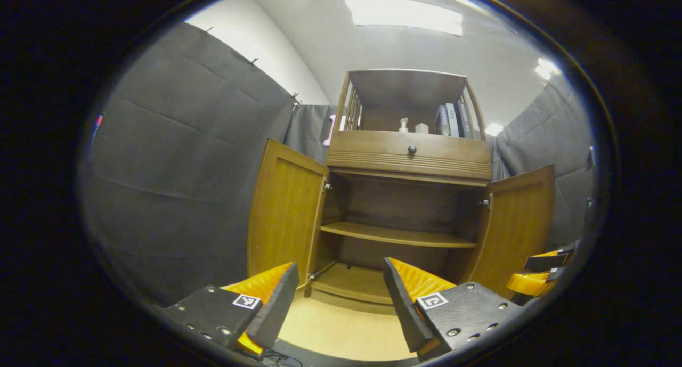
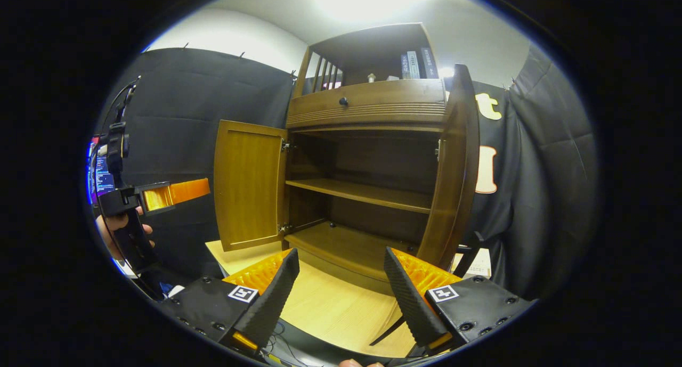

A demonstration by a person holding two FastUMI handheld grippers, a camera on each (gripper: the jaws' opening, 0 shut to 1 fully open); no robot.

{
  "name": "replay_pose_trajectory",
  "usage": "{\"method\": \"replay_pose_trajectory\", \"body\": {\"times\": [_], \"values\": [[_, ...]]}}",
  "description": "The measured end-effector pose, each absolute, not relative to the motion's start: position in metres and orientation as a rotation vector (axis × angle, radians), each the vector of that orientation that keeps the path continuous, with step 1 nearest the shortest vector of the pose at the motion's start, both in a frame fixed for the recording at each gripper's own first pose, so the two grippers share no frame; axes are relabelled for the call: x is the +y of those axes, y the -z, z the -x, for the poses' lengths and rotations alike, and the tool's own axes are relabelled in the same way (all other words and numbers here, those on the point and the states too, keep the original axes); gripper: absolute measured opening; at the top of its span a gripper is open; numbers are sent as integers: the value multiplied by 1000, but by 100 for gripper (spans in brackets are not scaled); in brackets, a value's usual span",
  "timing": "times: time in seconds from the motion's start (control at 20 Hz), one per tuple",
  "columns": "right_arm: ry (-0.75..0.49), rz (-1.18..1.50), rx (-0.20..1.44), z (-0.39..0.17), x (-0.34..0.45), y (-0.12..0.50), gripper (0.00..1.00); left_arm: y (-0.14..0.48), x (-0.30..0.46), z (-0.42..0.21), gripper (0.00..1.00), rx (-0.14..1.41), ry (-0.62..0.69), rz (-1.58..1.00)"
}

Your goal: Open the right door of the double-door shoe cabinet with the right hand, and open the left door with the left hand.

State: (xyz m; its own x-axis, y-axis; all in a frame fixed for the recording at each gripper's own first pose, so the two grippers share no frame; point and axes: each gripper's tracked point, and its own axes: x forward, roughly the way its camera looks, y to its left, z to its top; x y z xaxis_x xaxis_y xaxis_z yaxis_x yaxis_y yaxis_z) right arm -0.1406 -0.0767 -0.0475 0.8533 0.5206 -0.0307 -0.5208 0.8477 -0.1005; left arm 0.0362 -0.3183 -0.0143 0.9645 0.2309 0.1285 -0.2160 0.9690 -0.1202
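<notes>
Both doors of the shoe cabinet point(image 1: 407, 207) stand swung out, so by the look of it the task is as good as done. The left door point(image 1: 285, 212) hangs wide on its hinges at the cabinet's left edge, its inner panel turned toward the opening, and the right door point(image 1: 517, 226) is folded out at the cabinet's right edge. In the right gripper view the right door point(image 2: 453, 170) shows nearly edge-on, just beyond the camera, which fits a hand that works that side. The left gripper point(image 1: 338, 298) sits low in front of the cabinet's bottom shelf, jaws spread wide with nothing between them, aimed at the open middle and not at either door. The right gripper point(image 2: 341, 290) is likewise low before the cabinet's base, jaws wide and empty, apart from the right door. In the right gripper view the left gripper point(image 2: 176, 192) floats off to the left of the left door, held in a hand point(image 2: 114, 234), well apart from the wood; in the left gripper view the right gripper point(image 1: 541, 274) peeks in beside the right door's lower corner. Inside, the middle shelf point(image 1: 397, 235) lies bare. Above the doors sits a drawer point(image 1: 409, 155) with its round knob point(image 1: 412, 149), shut, and books point(image 1: 453, 121) stand up top. My read: both grippers stand off so the doors can hang free.
</notes>
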Motion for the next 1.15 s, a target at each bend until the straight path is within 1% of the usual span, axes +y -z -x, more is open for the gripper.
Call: {"method": "replay_pose_trajectory", "body": {"times": [0.05, 0.1, 0.15, 0.25, 0.3, 0.6, 0.7, 0.85, 0.95, 1.0, 1.1, 1.15], "values": [[-538, 113, -25, 140, -79, 40, 97, 16, -324, -38, 87, -137, -218, 118], [-523, 113, -54, 137, -83, 32, 100, 16, -327, -38, 87, -129, -213, 124], [-515, 107, -64, 137, -84, 28, 97, 17, -329, -37, 87, -127, -213, 129], [-539, 80, -55, 139, -78, 29, 97, 23, -339, -41, 87, -114, -195, 185], [-548, 73, -45, 140, -78, 32, 100, 26, -351, -45, 87, -103, -173, 193], [-564, 68, 11, 138, -85, 43, 100, 12, -377, -38, 87, -136, -166, 27], [-571, 58, 18, 140, -86, 46, 100, 15, -385, -34, 87, -128, -158, 21], [-597, 66, 32, 143, -83, 52, 100, 31, -383, -25, 87, -83, -181, -11], [-609, 77, 21, 146, -84, 51, 100, 40, -385, -22, 87, -57, -197, -29], [-613, 86, 5, 147, -85, 47, 97, 41, -386, -22, 87, -49, -200, -31], [-618, 97, -26, 150, -88, 41, 97, 38, -390, -22, 87, -48, -196, -26], [-623, 96, -29, 150, -87, 42, 100, 36, -392, -24, 87, -52, -191, -24]]}}
